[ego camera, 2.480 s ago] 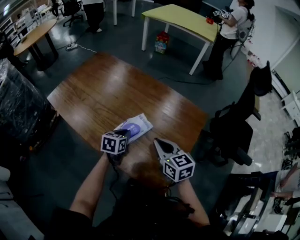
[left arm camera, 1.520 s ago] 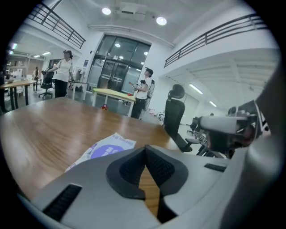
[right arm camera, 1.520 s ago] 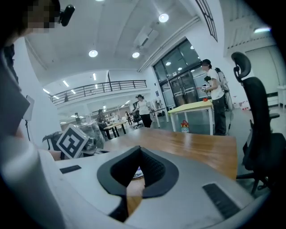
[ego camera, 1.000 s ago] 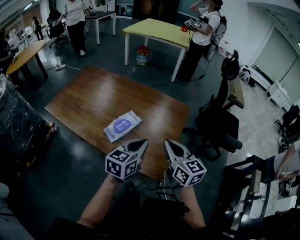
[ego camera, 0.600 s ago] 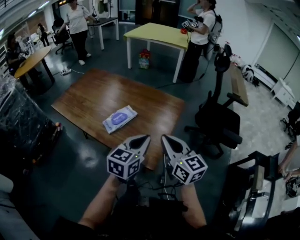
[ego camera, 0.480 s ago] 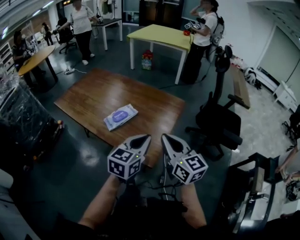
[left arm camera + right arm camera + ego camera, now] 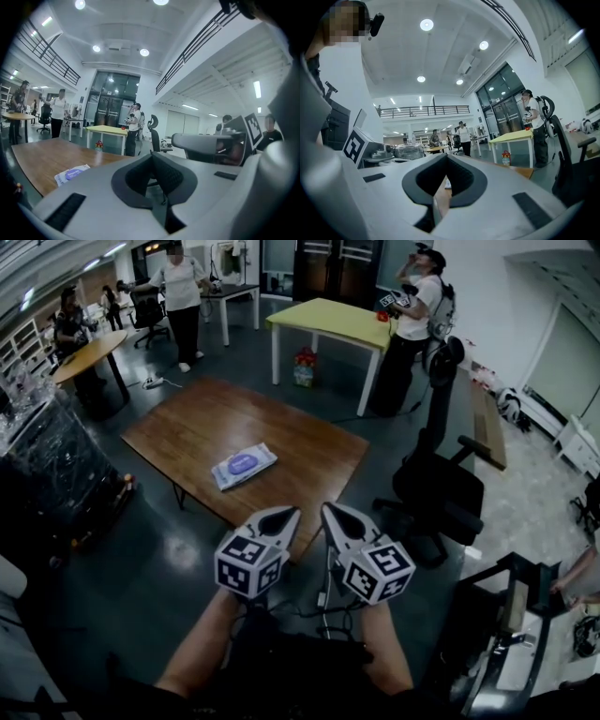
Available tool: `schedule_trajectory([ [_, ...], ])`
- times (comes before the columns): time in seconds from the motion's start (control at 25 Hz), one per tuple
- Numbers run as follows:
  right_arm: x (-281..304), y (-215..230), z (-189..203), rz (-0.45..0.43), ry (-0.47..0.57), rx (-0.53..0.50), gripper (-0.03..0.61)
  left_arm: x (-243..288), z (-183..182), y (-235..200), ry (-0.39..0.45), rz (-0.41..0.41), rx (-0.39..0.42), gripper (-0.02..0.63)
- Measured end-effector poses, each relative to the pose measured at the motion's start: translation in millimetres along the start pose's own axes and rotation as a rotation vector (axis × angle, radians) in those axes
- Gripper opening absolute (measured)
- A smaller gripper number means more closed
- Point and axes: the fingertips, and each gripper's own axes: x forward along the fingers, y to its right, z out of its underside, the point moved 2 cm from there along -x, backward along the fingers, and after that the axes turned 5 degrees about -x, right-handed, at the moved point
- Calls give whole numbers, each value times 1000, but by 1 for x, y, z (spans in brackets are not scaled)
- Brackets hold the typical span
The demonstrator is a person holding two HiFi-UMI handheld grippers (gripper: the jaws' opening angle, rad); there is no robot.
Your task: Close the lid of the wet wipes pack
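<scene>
Head view: wet wipes pack (image 7: 244, 466) lies crosswise on the table (image 7: 286, 418) — beyond both closed, empty tongs, left gripper (image 7: 280, 514) nearer than right gripper (image 7: 329, 511).

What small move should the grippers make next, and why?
Probably just lower both to rest: the wet wipes pack lies flat on the table, no flap visibly raised, and the left gripper and right gripper are shut, empty, well apart from it.
</scene>
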Motion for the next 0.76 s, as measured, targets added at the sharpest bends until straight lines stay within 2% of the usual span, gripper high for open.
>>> schedule_trajectory([
  [0.76, -18, -3, 6, -17, -14, 4, 8, -5, 5, 17, -1, -31, 20, 6],
])
